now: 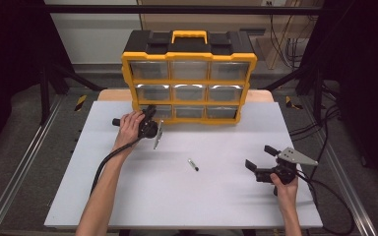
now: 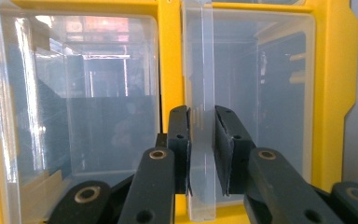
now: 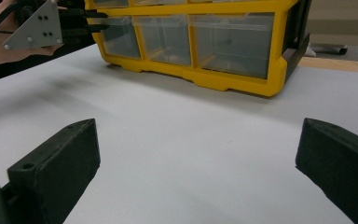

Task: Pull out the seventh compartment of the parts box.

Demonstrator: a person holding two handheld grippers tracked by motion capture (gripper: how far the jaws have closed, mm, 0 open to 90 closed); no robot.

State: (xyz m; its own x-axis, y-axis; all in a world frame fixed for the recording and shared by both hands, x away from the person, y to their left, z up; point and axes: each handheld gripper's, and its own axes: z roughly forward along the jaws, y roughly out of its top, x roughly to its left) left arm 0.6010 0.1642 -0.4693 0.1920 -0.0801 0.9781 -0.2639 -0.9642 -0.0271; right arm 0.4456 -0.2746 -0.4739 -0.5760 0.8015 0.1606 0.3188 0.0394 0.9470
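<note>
Up close, one clear drawer handle sits clamped between the left gripper jaws, on the bottom-left of nine drawers in the yellow cabinet. One pen lies left of the spread, empty right gripper.

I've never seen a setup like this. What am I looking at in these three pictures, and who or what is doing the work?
No robot here: a person sits at a white table and holds a hand tool with two black jaws in each hand. One picture looks down from above the person. The other two come from small cameras riding on the tools, looking along the jaws.

The left gripper is at the bottom left drawer of a yellow drawer cabinet, its jaws closed on the drawer's clear handle. The right gripper rests near the table's right side, jaws wide open, holding nothing.

A small pen-like object lies on the table between them; it is too small to identify.
</note>
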